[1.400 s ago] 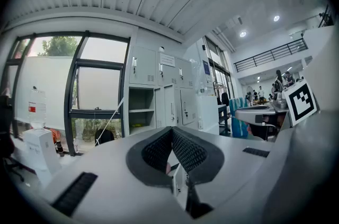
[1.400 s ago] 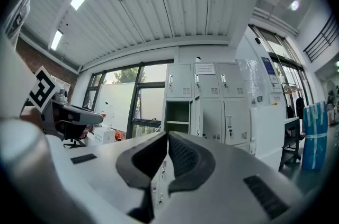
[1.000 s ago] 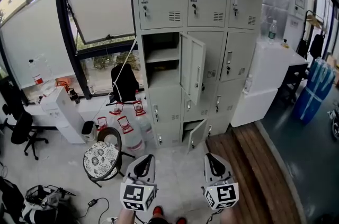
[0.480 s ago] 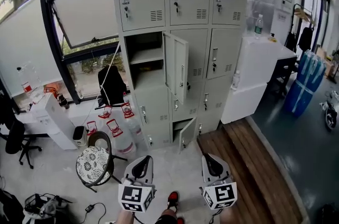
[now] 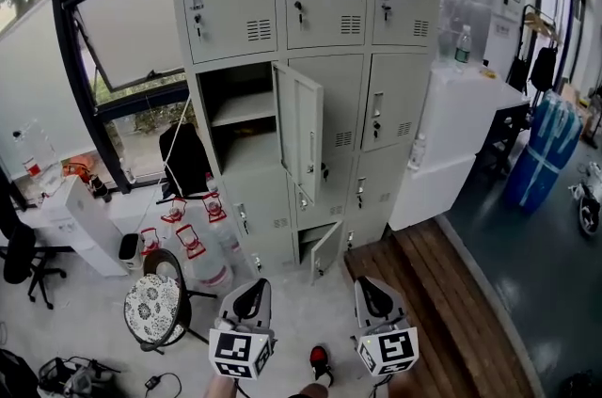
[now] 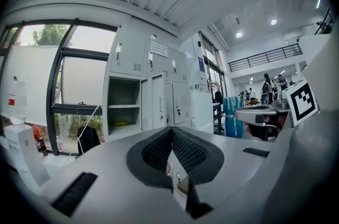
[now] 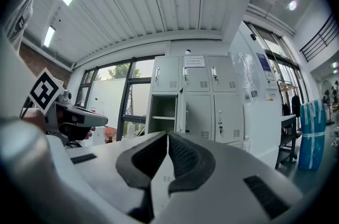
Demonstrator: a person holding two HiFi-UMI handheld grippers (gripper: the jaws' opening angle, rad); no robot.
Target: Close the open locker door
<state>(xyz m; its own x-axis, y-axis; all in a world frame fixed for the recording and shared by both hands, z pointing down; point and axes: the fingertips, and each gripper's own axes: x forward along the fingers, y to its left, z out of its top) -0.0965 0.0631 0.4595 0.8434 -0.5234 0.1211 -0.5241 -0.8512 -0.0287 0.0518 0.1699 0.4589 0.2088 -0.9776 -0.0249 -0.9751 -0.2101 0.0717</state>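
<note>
Locker door (image 5: 299, 131) in the middle row of the grey locker bank (image 5: 235, 1) stands swung out to the right of its open compartment (image 5: 237, 109), well ahead of both grippers. In the head view the bank now fills more of the frame than it did a second ago and sits further left, so the person has walked closer; I judge this is still the approach, with the door not yet within reach. The left gripper (image 5: 252, 291) and right gripper (image 5: 371, 287) are held low and side by side over the floor (image 5: 310, 311), both with jaws closed on nothing. This view alone shows a small lower door (image 5: 325, 251) ajar in the bottom row, and a patterned stool (image 5: 152, 310) off to the left. In the left gripper view, its jaws (image 6: 170, 134) meet at the tips with nothing between them; beyond, the compartment's inner shelf (image 6: 124, 106) is seen almost head-on, with the door (image 6: 160, 107) beside it and the right gripper (image 6: 262, 114) at the frame's right. In the right gripper view, its jaws (image 7: 167, 138) are likewise together and empty, and the door (image 7: 182, 112) appears nearly edge-on, a thin strip beside the compartment (image 7: 163, 110); the lower door is hidden by the gripper's own body in both gripper views.
</note>
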